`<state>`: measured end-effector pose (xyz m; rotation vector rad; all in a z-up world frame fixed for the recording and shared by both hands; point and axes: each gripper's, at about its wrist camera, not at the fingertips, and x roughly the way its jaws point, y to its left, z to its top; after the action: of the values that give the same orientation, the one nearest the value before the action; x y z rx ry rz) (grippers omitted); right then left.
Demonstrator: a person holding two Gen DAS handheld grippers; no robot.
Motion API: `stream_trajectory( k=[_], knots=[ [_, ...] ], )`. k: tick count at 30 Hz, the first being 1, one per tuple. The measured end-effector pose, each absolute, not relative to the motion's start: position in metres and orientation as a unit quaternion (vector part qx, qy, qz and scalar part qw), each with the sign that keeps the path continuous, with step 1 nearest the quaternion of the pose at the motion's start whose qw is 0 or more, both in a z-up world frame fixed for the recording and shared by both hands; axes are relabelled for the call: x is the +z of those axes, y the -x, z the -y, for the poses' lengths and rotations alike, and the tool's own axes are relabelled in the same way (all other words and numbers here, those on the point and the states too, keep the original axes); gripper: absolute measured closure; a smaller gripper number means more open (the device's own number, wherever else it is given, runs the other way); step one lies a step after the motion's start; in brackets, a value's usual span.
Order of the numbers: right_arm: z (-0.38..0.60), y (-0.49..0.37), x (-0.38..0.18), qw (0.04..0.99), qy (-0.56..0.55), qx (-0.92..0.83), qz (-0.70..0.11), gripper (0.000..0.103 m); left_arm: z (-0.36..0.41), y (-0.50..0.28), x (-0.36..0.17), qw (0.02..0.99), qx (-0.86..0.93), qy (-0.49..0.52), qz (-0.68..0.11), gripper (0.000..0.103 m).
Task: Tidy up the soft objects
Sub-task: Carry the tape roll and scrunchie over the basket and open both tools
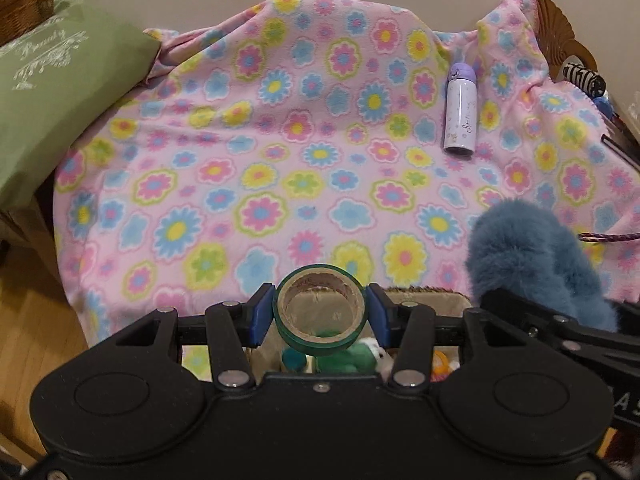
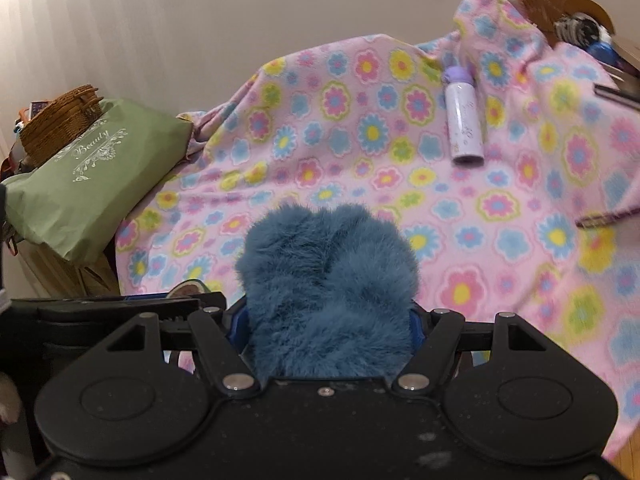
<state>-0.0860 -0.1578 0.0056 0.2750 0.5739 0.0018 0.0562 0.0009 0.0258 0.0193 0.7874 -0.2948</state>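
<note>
My left gripper (image 1: 319, 312) is shut on a green tape roll (image 1: 319, 307), held over an open basket (image 1: 424, 300) with soft toys inside, including a green plush (image 1: 348, 356). My right gripper (image 2: 326, 326) is shut on a fluffy blue plush (image 2: 328, 284), which fills the space between its fingers; the same plush shows at the right of the left wrist view (image 1: 532, 264). The left gripper with the tape shows at the left of the right wrist view (image 2: 188, 290). Both hover at the near edge of a pink flowered blanket (image 1: 280, 160).
A white and purple bottle (image 1: 460, 112) lies on the blanket at the back right, also in the right wrist view (image 2: 464, 120). A green bag (image 1: 52, 92) and a wicker basket (image 2: 60, 120) stand at the left. Books and a striped item (image 1: 582, 76) crowd the right edge.
</note>
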Motion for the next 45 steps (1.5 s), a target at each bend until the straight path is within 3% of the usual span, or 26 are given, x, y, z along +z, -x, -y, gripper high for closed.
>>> stream_trajectory(
  k=[13, 29, 45],
  knots=[
    [0.158, 0.102, 0.004, 0.941, -0.142, -0.029, -0.307, 0.032, -0.007, -0.042, 0.017, 0.911, -0.111, -0.011, -0.396, 0.055],
    [0.156, 0.075, 0.004, 0.925, -0.130, -0.027, -0.356, 0.032, -0.001, -0.073, 0.003, 0.874, -0.128, -0.014, -0.469, 0.055],
    [0.156, 0.071, 0.007, 0.926, -0.128, -0.025, -0.354, 0.031, 0.001, -0.075, 0.003, 0.877, -0.126, -0.013, -0.463, 0.054]
  ],
)
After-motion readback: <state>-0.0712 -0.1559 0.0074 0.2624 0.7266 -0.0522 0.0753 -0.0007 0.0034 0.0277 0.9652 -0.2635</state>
